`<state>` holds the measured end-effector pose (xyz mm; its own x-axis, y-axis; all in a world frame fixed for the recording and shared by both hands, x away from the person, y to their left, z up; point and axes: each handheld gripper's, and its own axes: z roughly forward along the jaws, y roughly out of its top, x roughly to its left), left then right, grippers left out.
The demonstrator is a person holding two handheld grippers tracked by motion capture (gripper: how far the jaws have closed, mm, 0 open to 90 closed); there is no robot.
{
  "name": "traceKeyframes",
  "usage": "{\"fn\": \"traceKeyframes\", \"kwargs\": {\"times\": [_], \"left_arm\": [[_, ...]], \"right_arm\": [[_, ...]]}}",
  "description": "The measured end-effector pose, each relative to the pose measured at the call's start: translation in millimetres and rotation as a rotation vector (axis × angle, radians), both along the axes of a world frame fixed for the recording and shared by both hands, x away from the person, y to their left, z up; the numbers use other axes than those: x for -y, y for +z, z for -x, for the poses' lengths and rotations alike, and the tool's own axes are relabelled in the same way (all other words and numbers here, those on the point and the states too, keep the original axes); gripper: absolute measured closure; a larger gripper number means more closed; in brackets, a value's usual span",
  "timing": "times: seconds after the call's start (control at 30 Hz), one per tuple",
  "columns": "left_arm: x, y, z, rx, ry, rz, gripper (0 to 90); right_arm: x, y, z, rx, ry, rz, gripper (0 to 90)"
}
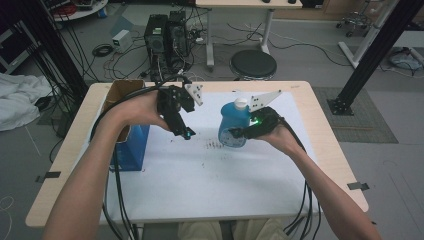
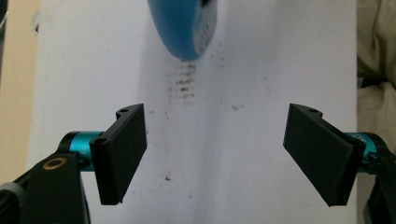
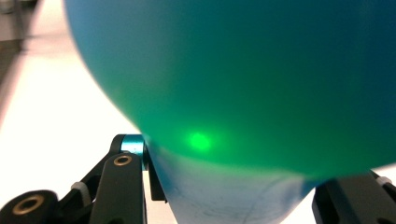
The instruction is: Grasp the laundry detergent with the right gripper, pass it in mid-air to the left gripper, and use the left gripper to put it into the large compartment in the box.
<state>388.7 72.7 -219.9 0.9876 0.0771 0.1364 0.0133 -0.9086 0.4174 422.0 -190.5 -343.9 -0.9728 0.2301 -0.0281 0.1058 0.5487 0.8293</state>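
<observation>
A blue bottle with a white cap stands on the white sheet right of the table's middle. My right gripper is shut on its lower body from the right. In the right gripper view the bottle sits pressed between both jaws, with a green light spot on it. My left gripper hovers just left of the bottle, tilted down and open. In the left gripper view its jaws stand wide apart over the sheet, and the bottle is ahead of them.
Dark smudges mark the sheet near the bottle's foot. A blue box with an open brown carton behind it stands at the table's left edge. A black stool and computer towers are beyond the table.
</observation>
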Motion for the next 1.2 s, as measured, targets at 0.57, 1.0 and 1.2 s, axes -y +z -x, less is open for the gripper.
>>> {"fn": "traceKeyframes", "kwargs": {"times": [0.57, 1.0, 1.2], "left_arm": [[57.9, -4.5, -3.4, -0.098, -0.010, -0.001, 21.5], [76.1, -27.8, -5.4, -0.126, -0.021, -0.032, 21.5], [77.7, -30.2, -6.0, -0.124, -0.021, -0.030, 21.6]], "right_arm": [[-25.5, -0.8, 27.1, -0.021, 0.150, 0.019, 47.9], [-31.5, -4.8, 28.5, -0.026, 0.152, 0.021, 47.8], [-32.3, -6.2, 28.3, -0.029, 0.151, 0.021, 47.7]]}}
